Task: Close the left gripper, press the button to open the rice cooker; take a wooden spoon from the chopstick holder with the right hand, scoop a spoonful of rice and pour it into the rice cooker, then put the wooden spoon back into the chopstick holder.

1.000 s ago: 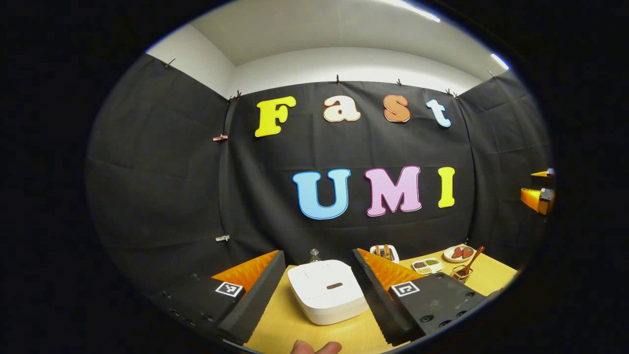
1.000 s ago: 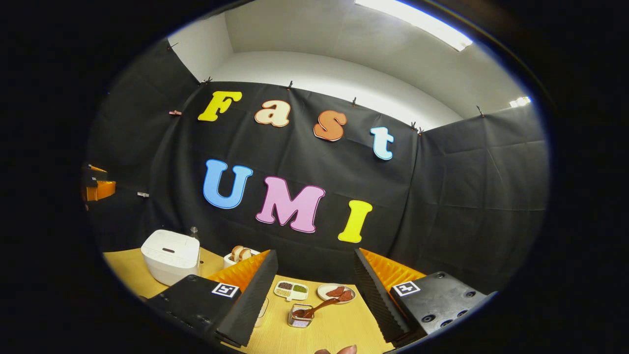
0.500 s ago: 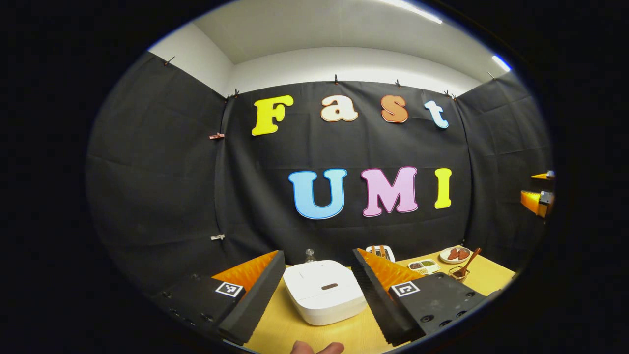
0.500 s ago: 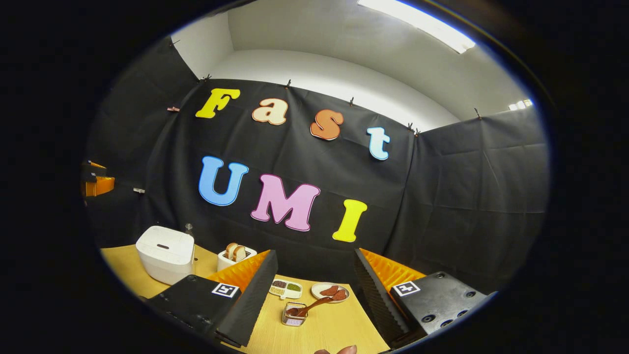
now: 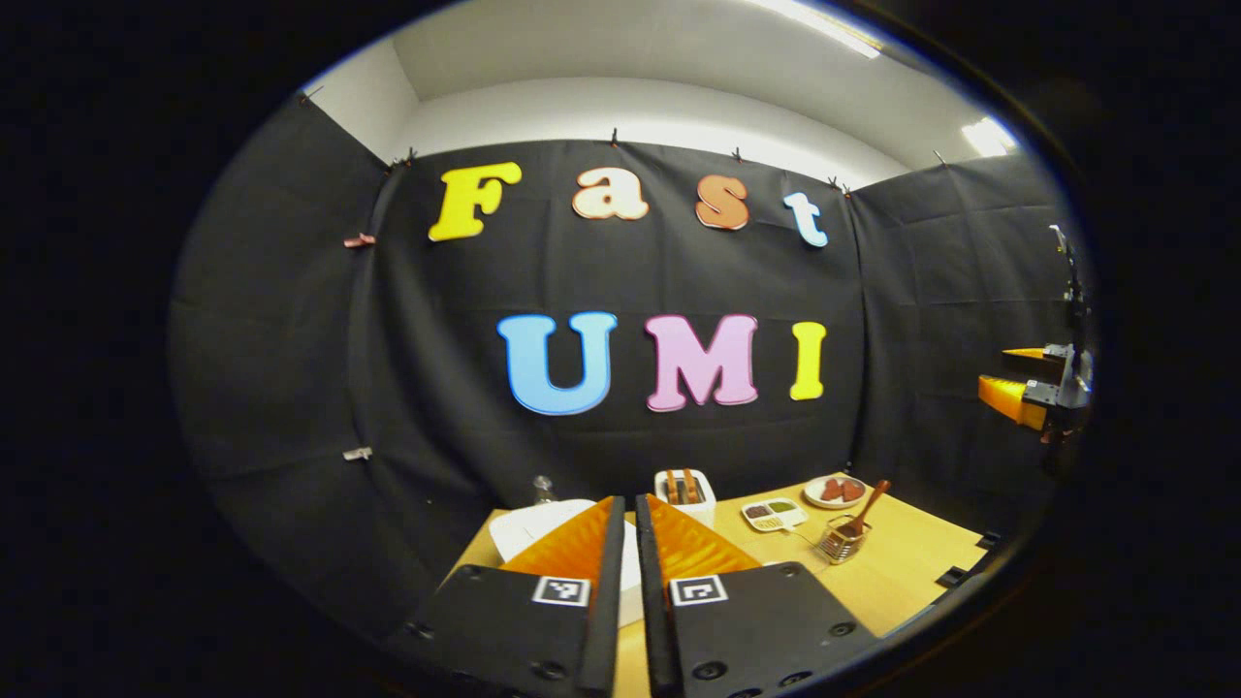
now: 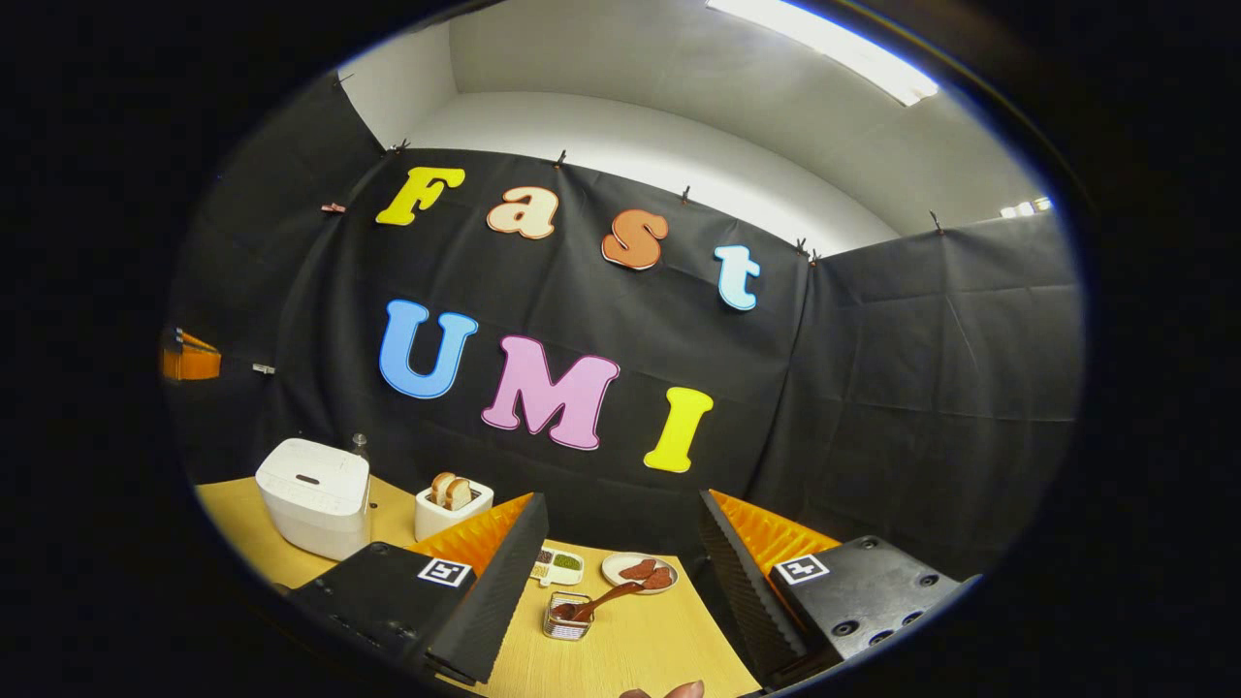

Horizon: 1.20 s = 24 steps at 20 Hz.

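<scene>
**Left gripper closed; rice cooker lid down**

The left gripper (image 5: 628,514) has its jaws brought together, gripping nothing, above the desk (image 5: 902,572). The right gripper (image 6: 620,543) is spread wide and empty. The rice cooker (image 6: 313,496) sits near the desk's left edge. The wooden spoon (image 6: 593,606) leans in the chopstick holder (image 6: 566,618) mid-desk.

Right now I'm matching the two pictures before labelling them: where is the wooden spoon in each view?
Left gripper view: the wooden spoon leans out of the chopstick holder, lower right on the table, right of the left gripper.
Right gripper view: the wooden spoon lies low, bottom centre, between the right gripper's open jaws.
Shared landmark: the plate just behind the holder.
</scene>
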Tool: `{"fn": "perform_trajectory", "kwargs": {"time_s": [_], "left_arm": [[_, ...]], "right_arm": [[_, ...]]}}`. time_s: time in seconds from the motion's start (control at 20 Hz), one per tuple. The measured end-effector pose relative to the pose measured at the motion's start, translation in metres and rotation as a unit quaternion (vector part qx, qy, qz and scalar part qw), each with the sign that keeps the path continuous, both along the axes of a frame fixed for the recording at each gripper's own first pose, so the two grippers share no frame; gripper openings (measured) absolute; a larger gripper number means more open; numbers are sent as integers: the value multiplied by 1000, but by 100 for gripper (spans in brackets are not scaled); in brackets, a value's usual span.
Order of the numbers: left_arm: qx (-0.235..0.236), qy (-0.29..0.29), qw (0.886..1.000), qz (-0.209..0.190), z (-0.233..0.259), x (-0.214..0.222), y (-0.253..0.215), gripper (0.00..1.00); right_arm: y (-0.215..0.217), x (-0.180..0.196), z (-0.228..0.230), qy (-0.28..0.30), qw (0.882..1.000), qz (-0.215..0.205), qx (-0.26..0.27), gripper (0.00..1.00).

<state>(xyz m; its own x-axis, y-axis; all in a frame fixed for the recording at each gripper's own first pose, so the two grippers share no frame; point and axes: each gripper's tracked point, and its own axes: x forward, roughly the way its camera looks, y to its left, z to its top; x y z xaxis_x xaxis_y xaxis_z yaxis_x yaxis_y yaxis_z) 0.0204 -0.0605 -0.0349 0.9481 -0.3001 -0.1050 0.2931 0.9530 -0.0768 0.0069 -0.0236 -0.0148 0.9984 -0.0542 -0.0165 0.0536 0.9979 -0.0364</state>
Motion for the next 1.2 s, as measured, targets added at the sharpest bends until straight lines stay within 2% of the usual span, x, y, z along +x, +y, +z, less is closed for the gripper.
{"fn": "perform_trajectory", "kwargs": {"time_s": [0.05,0.2,0.35,0.6,0.65,0.8,0.95,1.2], "left_arm": [[-9,19,1000,-12,-8,-1,-1,8],[-45,63,996,-39,-26,14,-4,7],[-25,114,992,-36,-58,42,9,6],[-12,176,982,-69,-88,96,11,4],[-16,189,979,-74,-95,106,11,7],[-38,226,970,-83,-112,146,7,7],[-37,259,962,-81,-138,180,7,7],[-62,342,934,-86,-189,212,1,6]], "right_arm": [[-2,0,0,1,1000,-3,-2,97],[-5,0,-4,6,1000,-10,-12,97],[-8,0,-5,8,1000,-16,-17,97],[-12,0,-12,20,999,-31,-20,97],[-13,0,-12,21,999,-35,-23,97],[-19,-1,-16,26,998,-48,-24,97],[-28,-5,-22,34,997,-62,-28,97],[-47,-11,-34,52,994,-89,-27,97]]}}
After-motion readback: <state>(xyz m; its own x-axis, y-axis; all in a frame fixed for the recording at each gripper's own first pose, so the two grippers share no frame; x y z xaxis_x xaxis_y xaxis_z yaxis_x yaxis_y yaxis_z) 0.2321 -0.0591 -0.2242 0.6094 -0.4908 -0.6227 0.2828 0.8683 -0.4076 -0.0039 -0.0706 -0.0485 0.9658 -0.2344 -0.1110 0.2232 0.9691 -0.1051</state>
